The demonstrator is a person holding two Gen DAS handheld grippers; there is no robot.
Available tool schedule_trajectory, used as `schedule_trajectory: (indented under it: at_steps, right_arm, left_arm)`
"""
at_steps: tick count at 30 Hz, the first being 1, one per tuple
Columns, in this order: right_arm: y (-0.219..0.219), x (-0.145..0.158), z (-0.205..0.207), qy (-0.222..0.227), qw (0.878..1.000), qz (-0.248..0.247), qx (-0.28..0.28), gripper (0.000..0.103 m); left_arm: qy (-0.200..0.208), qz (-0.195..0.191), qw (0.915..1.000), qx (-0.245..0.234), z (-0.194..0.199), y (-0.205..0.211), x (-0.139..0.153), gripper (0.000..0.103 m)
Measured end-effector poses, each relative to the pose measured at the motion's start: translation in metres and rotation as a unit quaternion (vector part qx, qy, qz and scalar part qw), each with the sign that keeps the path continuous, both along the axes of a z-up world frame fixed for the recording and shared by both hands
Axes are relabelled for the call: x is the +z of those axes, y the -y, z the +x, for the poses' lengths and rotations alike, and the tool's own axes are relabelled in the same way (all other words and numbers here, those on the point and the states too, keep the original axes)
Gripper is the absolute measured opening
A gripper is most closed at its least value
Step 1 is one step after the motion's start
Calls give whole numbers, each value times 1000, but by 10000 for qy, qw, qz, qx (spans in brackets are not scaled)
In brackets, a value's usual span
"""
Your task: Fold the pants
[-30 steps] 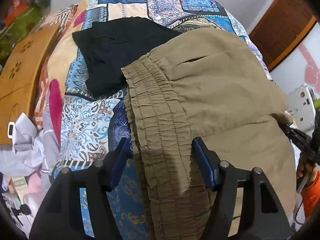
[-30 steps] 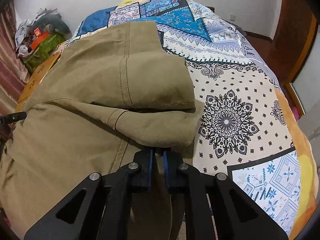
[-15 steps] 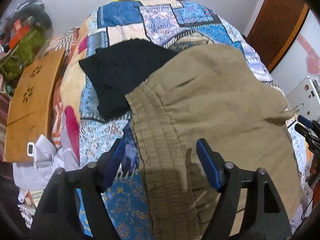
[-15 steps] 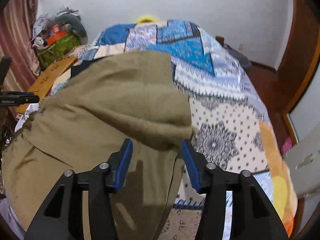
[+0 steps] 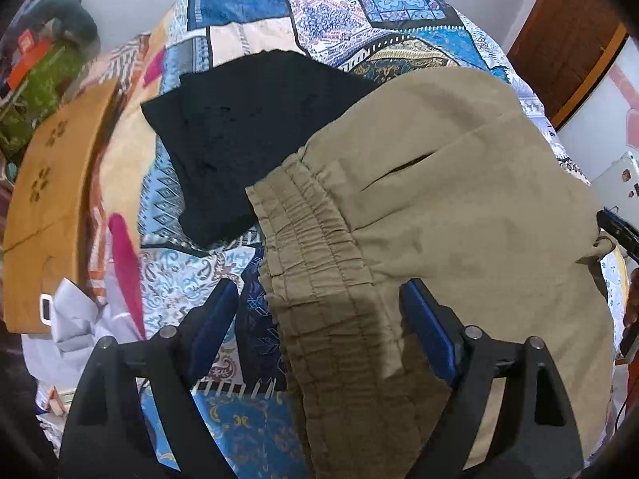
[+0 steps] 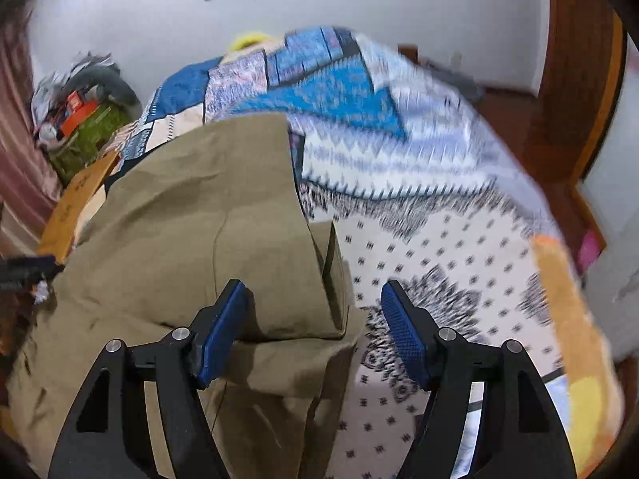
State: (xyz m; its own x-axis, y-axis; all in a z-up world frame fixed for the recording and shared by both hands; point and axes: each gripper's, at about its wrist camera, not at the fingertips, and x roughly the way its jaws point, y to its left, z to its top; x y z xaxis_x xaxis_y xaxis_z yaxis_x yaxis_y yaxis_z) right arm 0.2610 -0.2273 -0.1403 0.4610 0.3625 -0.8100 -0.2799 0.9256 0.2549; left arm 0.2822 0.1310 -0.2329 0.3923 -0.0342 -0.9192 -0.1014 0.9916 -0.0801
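Hovering over the bed [image 5: 247,28], your left gripper [image 5: 319,321] has just been opening and stands apart over the elastic waistband [image 5: 315,247] without pressing it; your right gripper [image 6: 313,329] has likewise just been opening, its pads clear of the folded khaki pants [image 6: 191,219]. Beyond them lies a black garment [image 5: 247,127].

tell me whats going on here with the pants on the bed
A person with a gripper in each hand is folding olive pants on a patterned bedspread. Both the left gripper and the right gripper have just been opening, releasing the cloth. The pants lie folded beside a black garment.
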Motion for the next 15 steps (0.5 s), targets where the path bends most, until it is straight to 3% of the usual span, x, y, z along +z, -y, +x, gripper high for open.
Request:
schedule_trajectory:
  at_steps: [4, 6, 7, 12, 15]
  right_arm:
    - [-8, -11, 6, -323, 9988, 272, 262, 37]
    - [-12, -13, 2, -218, 9994, 17, 255, 30]
    - [-13, -13, 1, -134, 9996, -136, 222, 19]
    - [-23, -16, -3, 62, 9982, -552, 213, 12]
    - [-30, -21, -2, 47, 9955, -878, 367, 11]
  left_arm:
    - [71, -15, 10000, 49, 1, -3, -4, 84]
    - [142, 231, 9996, 54, 0, -1, -4, 76]
    - [199, 285, 9994, -15, -1, 1, -2, 71]
    - [440, 928, 9947, -79, -7, 13, 3, 70]
    - [481, 1091, 9928, 80, -7, 10, 2, 74]
